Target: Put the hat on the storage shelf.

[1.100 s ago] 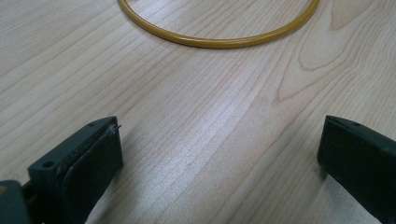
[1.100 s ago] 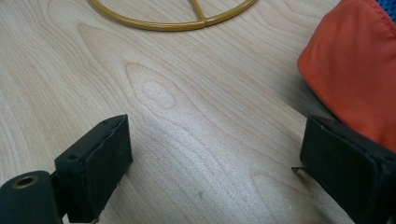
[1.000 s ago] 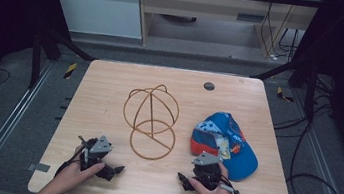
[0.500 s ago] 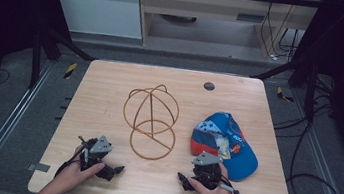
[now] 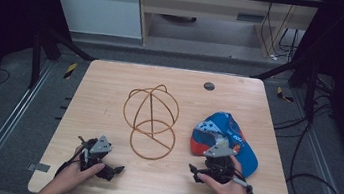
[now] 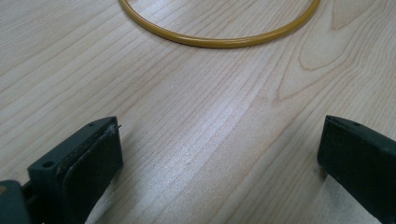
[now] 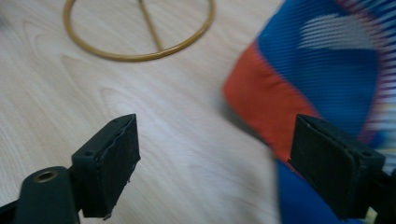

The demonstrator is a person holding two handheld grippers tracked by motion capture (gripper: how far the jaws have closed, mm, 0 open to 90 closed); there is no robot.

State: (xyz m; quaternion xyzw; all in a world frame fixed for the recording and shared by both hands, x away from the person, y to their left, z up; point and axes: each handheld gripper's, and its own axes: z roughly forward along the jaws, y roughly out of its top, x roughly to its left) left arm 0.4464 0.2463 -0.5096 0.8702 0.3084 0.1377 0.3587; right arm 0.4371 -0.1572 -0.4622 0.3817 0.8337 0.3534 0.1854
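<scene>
A brass wire frame [image 5: 150, 122] of crossed hoops stands mid-table; its base ring shows in the left gripper view [image 6: 219, 43] and the right gripper view [image 7: 135, 57]. A blue, red and white cap [image 5: 235, 135] lies to its right. My left gripper [image 5: 114, 171] rests near the front edge, open, with bare wood between its jaws [image 6: 219, 158]. My right gripper [image 5: 198, 171] hovers just in front of the cap, open; its jaws have just been closing a little, with nothing pressed between them [image 7: 215, 158]. The cap's red edge [image 7: 261, 102] lies just beyond the right jaw.
The wooden table [image 5: 110, 89] has a dark round hole [image 5: 208, 86] near its far edge. Grey tape tabs [image 5: 36, 166] mark the front corners. Black frame posts and cables surround the table on the floor.
My right gripper has lifted slightly and shifted toward the cap. The left gripper, the wire frame and the cap have stayed where they were.
</scene>
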